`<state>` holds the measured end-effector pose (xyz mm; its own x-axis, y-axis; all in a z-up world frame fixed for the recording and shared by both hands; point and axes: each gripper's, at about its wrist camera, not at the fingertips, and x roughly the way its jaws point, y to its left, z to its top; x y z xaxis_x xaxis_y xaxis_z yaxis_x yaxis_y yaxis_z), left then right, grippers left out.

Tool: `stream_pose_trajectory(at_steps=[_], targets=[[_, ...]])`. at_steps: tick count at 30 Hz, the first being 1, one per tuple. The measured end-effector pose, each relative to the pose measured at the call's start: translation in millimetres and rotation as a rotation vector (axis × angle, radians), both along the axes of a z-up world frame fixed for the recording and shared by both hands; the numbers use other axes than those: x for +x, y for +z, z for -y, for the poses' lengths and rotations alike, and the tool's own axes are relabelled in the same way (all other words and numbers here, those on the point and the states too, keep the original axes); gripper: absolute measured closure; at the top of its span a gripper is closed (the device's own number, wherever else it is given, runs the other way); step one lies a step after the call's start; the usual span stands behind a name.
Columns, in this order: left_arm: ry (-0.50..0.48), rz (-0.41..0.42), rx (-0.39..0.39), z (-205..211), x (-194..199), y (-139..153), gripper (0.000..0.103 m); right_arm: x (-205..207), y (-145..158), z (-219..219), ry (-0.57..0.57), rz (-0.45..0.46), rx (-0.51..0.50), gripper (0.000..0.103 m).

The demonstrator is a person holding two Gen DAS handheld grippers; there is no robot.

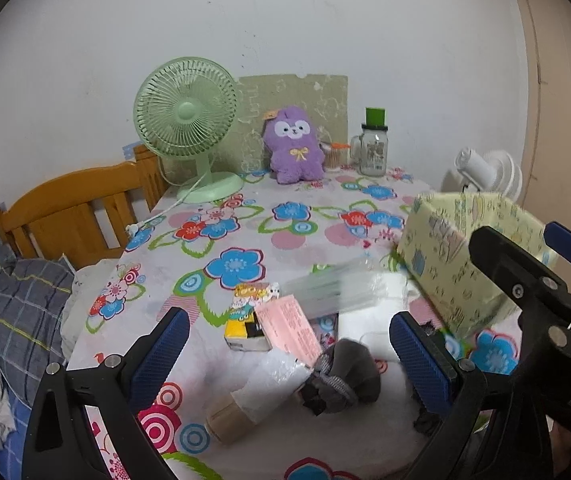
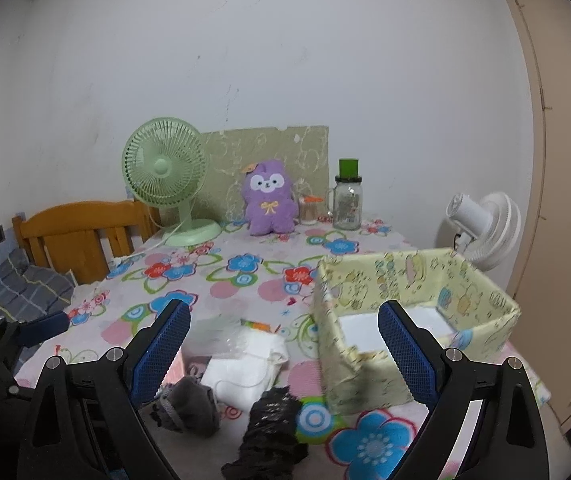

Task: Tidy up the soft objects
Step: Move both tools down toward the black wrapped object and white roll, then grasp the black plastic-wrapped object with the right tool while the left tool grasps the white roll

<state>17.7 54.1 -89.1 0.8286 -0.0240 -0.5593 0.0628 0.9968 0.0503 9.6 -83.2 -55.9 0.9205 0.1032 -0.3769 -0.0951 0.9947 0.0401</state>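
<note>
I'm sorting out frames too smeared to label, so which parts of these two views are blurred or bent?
Left wrist view: motion smear over the clear plastic packet, while the green fan and purple plush toy stay sharp. Right wrist view: mostly crisp, black cloth slightly soft. Both views: fisheye bending, dark corners.

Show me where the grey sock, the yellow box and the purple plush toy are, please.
grey sock (image 2: 195, 404): right wrist view, on its rolled body.
yellow box (image 2: 365, 376): right wrist view, on its near outer wall.
purple plush toy (image 1: 295, 152): left wrist view, on its belly.
</note>
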Motion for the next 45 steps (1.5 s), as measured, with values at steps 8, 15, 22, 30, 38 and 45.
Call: stream_pose_trajectory(at_steps=[8, 15, 22, 30, 38, 45], targets=[[-0.015, -0.068, -0.013, -9, 7, -24, 0.002, 1, -28, -15, -0.008, -0.050, -0.020, 0.009], [-0.016, -0.116, -0.007, -15, 11, -44, 0.003, 8, -53, -18, -0.018, -0.131, -0.005, 0.013], [-0.017, -0.151, -0.013, -21, 16, -59, 0.004, 17, -72, -22, -0.039, -0.194, -0.020, 0.020], [-0.030, -0.153, 0.003, -25, 10, -63, 0.004, 29, -86, -21, -0.056, -0.272, 0.003, 0.026], [-0.040, -0.169, 0.001, -26, 9, -70, 0.002, 34, -97, -25, -0.034, -0.337, 0.008, 0.040], [-0.055, -0.163, 0.021, -23, 12, -70, 0.000, 41, -101, -24, -0.023, -0.385, 0.021, 0.065]])
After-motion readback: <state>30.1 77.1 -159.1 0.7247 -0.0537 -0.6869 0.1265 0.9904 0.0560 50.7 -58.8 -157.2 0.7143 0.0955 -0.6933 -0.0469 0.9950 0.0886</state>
